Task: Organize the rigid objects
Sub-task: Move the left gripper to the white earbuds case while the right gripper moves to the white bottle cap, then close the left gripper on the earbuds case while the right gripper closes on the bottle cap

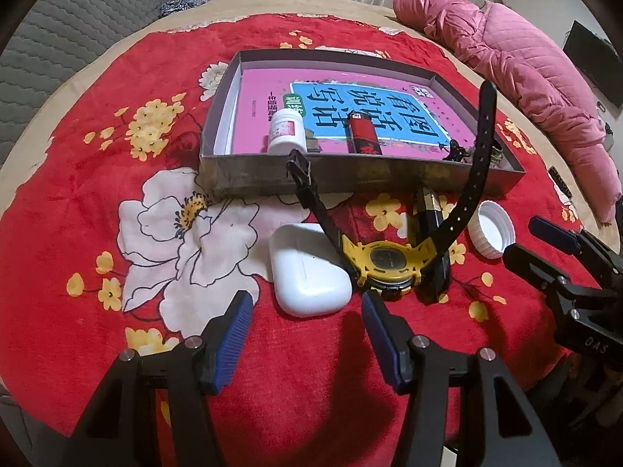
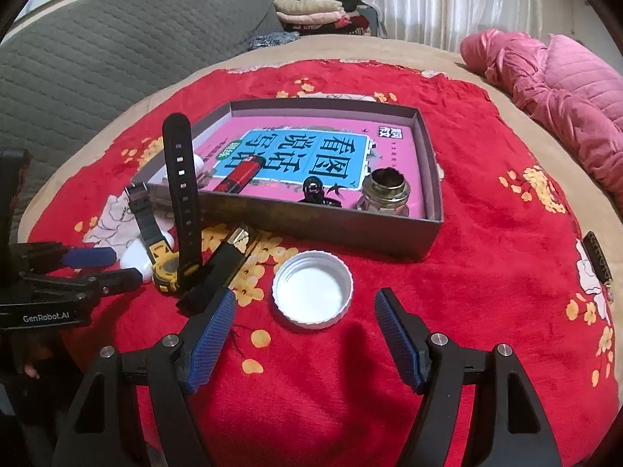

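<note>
On the plush red floral blanket I see a smooth white rounded plastic case, a yellow-faced watch with black perforated rubber strap, then a ribbed white plastic cap, all outside the grey cardboard tray. My left gripper hovers low, jaws wide, before the case. My right gripper gapes around the cap; "GenRobot.AI" is legible.

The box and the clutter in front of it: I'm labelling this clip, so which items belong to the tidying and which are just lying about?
Job:
- grey box
- white case
- yellow watch
- black bar
- white cap
- lighter
- white bottle
- glass jar

Lying about:
- pink jacket
- folded clothes
- red blanket
</note>
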The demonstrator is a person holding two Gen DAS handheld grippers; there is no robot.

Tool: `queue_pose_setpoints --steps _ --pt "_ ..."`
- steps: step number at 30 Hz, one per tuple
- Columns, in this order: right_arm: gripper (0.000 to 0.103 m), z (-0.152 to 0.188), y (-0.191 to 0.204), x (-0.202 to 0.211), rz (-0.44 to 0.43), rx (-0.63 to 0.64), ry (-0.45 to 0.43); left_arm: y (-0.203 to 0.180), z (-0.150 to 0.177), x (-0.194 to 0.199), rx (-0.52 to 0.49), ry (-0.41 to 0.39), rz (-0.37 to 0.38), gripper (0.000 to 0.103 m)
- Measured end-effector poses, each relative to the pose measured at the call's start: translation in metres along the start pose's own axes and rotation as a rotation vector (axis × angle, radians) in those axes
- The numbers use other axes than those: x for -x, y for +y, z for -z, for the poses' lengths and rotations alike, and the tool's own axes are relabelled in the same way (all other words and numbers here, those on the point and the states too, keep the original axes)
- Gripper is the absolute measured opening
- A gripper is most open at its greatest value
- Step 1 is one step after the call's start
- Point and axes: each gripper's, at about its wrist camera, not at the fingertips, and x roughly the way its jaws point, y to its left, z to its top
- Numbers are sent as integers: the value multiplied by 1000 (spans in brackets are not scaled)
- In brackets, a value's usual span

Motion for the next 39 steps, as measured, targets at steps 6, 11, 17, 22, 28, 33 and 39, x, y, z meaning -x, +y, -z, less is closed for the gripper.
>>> queue_pose_setpoints --steps 6,11,17,22,28,33,39 --pt "75 0 0 -5 -1 -3 15 1 0 -6 3 5 -15 58" --pt "75 2 0 -12 -5 -8 34 1 -5 -11 17 -1 -29 58" --pt "75 2 1 -20 -6 -5 52 3 -7 -13 21 -9 -36 62" --pt "75 3 -1 -29 0 -16 71 8 -7 -14 35 -11 -43 67" --pt "75 3 -3 -33 -3 -34 69 11 -7 -14 39 -13 -80 67" --pt "75 2 -3 -34 -2 -32 68 12 -11 -18 47 -15 -84 67" --pt "75 1 -1 -39 10 -18 68 11 -16 -26 47 -22 -79 67"
